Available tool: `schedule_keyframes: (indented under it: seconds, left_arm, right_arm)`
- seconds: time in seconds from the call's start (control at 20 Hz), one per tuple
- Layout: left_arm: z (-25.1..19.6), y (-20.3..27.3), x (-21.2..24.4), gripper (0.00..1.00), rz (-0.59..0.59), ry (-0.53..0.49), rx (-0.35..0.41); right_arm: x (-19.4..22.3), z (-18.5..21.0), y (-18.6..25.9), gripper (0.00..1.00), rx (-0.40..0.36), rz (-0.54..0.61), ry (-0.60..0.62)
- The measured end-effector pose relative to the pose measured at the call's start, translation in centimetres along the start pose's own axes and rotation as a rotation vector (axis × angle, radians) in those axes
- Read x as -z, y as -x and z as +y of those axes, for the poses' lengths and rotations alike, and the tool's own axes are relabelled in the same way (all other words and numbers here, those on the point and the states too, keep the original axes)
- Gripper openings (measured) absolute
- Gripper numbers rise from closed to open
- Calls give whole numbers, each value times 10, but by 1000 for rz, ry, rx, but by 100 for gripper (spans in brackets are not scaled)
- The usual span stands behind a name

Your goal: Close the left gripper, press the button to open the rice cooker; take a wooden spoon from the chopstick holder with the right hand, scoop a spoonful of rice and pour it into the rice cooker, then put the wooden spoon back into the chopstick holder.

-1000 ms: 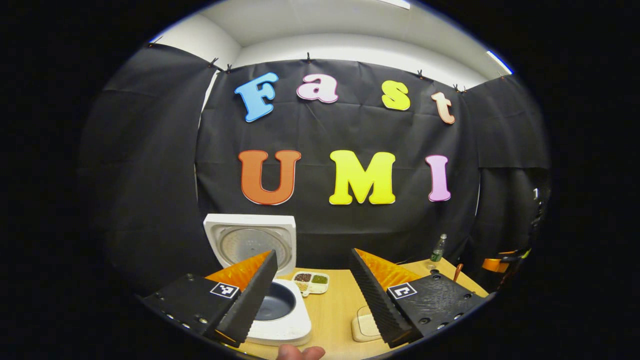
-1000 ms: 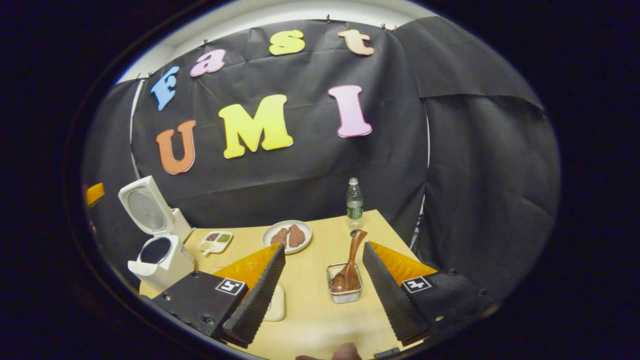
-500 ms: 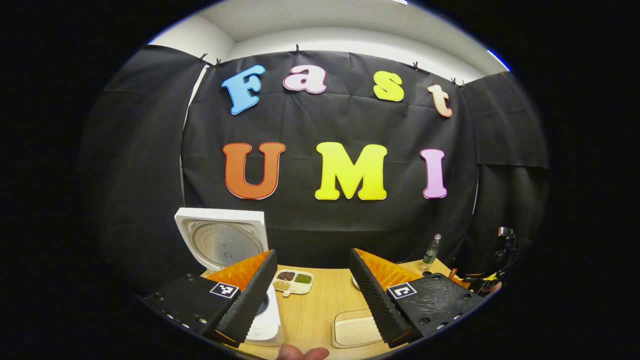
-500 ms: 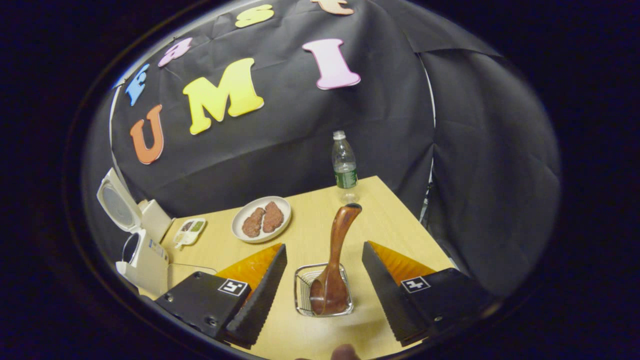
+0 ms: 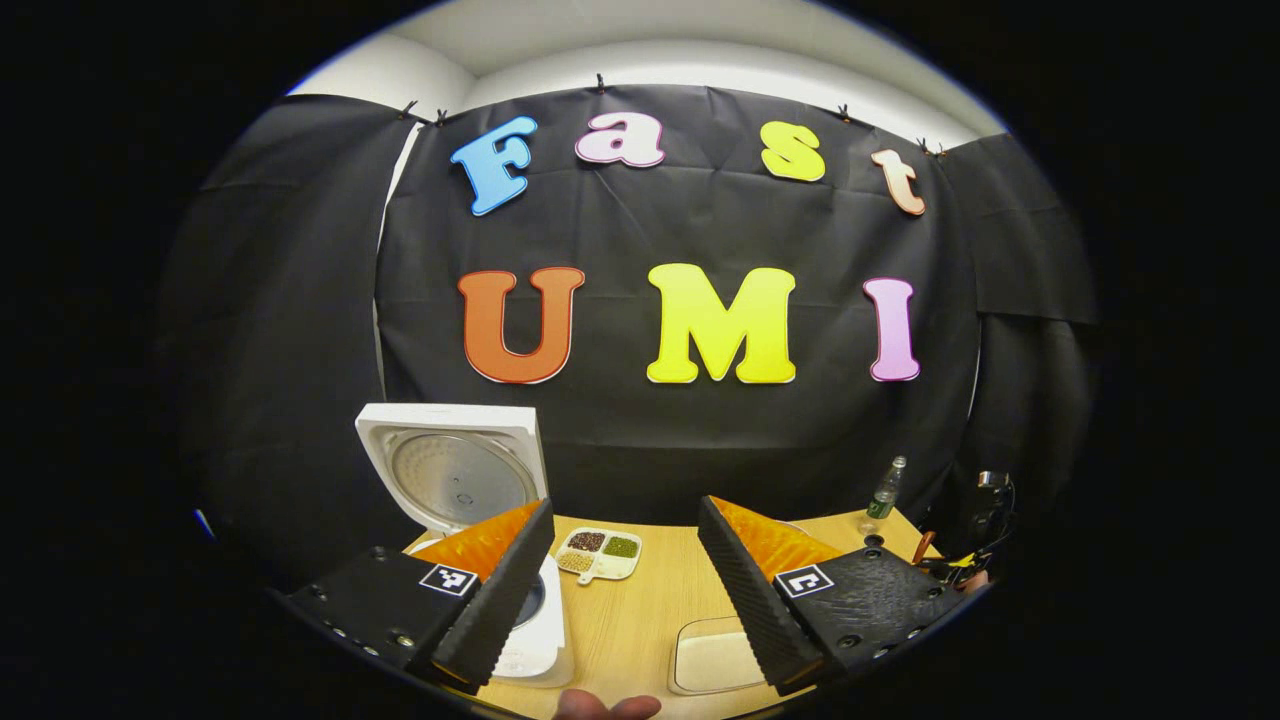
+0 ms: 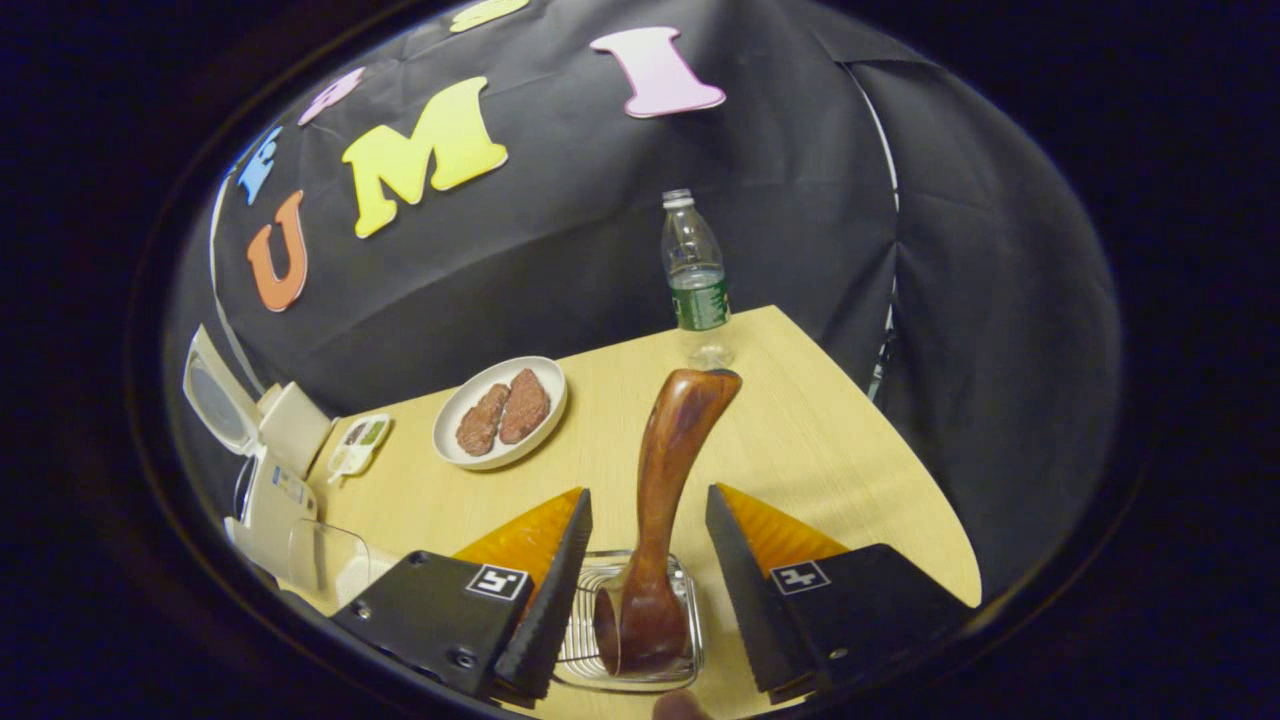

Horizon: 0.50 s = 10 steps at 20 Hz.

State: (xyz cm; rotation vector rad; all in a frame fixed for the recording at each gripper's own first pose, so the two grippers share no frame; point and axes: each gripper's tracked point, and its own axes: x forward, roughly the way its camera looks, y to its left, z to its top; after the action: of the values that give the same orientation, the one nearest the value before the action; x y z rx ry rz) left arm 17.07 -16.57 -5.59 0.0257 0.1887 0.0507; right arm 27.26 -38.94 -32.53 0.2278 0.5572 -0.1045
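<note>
The white rice cooker (image 5: 540, 625) stands with its lid (image 5: 450, 478) swung up, at the left of the left gripper view. My left gripper (image 5: 625, 503) hangs open above the table just right of the cooker, holding nothing. In the right gripper view the wooden spoon (image 6: 668, 450) stands bowl-down in the wire chopstick holder (image 6: 578, 640). My right gripper (image 6: 648, 492) is open, one finger on each side of the spoon's handle, with gaps on both sides. The open cooker (image 6: 272, 480) sits far to the left in that view.
A pale shallow rice container (image 5: 712, 655) lies on the wooden table (image 6: 820, 450), between the cooker and the holder. A small divided dish of grains (image 5: 598, 553), a plate (image 6: 452, 440) with two brown pieces and a plastic bottle (image 6: 697, 280) stand farther back.
My right gripper has come down and forward over the holder, so the spoon handle now stands between its fingers, which are a little closer together. The left gripper has drifted slightly and stays open.
</note>
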Motion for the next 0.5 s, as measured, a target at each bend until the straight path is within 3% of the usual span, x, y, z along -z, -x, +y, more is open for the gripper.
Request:
schedule_keyframes:
  seconds: [0.05, 0.25, 0.3, 0.35, 0.4, 0.5]
  left_arm:
    - [0, 0, 2, 92, 5, -5, -6]
    - [1, 2, 4, 92, 10, -24, -21]
    - [1, 2, 7, 93, 15, -26, -20]
    - [2, 4, 9, 93, 17, -28, -22]
    - [3, 5, 10, 93, 19, -28, -23]
    - [7, 9, 10, 93, 14, -16, -27]
  right_arm:
    - [0, 2, -3, 68, -10, 3, 14]
    - [-5, 1, -10, 46, -4, -19, 23]
    - [-3, 2, -9, 34, -10, -12, 16]
    - [-3, 3, -7, 33, -14, -11, 3]
    - [-4, 4, -3, 17, -18, -13, -11]
    - [-3, 5, 10, 18, -19, -15, -43]
